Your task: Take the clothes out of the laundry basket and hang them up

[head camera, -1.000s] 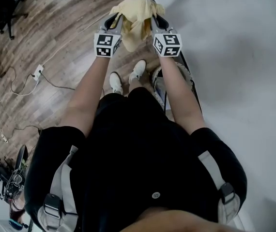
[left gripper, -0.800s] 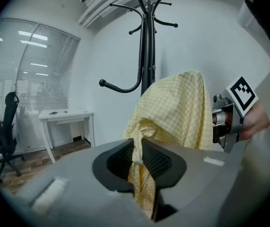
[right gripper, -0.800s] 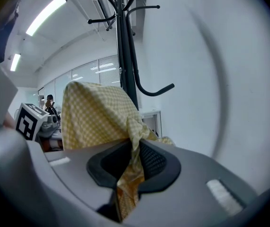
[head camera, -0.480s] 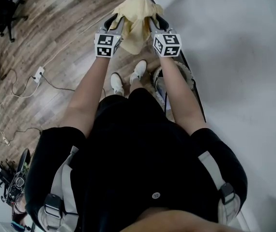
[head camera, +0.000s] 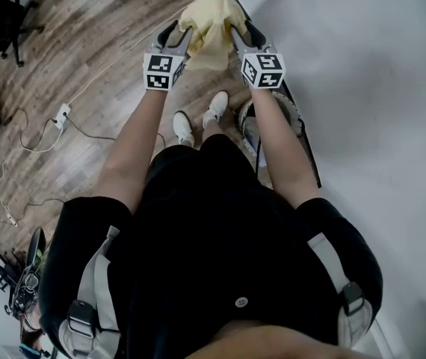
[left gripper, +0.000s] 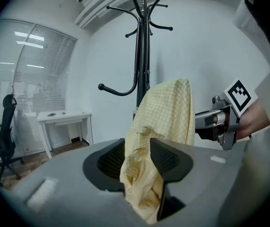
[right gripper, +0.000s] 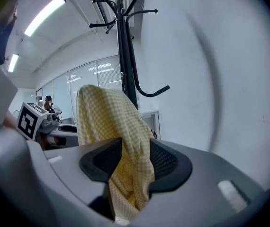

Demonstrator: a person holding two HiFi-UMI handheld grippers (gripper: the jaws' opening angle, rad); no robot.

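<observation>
Now the yellow checked garment (head camera: 209, 21) seems hung on the coat stand (left gripper: 142, 41). The left tool (head camera: 178, 34) and right tool (head camera: 241, 33) have just been opening, with the cloth loose between their jaws. Next, draw both clear and return to the laundry basket (head camera: 297, 122).

Black short-sleeved top (head camera: 220, 230), grey shoulder straps (head camera: 97, 275), white sneakers (head camera: 214, 109); left tool (head camera: 181, 32) and right tool (head camera: 237, 30) bear black-and-white marker cubes (head camera: 161, 72).
</observation>
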